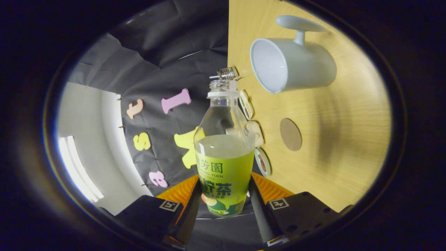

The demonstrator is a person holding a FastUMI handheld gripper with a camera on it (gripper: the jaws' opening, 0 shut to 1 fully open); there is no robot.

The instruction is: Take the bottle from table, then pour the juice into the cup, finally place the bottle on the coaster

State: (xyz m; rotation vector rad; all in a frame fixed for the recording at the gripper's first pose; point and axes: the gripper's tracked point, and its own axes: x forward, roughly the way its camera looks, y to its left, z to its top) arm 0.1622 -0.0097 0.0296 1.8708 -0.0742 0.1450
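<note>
My gripper (pixel 224 205) is shut on a clear bottle (pixel 224 153) with a green and yellow label, both fingers pressing on its lower part. The bottle has no cap and pale juice fills roughly its lower half. The view is rolled, so the wooden table (pixel 334 146) stands on edge to the right of the bottle. A white cup (pixel 296 64) with a handle stands on the table beyond and to the right of the bottle's mouth, apart from it, and its inside looks empty. A round brown coaster (pixel 290 134) lies on the table below the cup, right of the bottle's shoulder.
Several small round items, among them a tape roll (pixel 262 162), line the table's edge by the black cloth wall (pixel 167 62), just behind the bottle. A small clear object (pixel 226 73) shows past the bottle's mouth. A white wall (pixel 87 139) is at the left.
</note>
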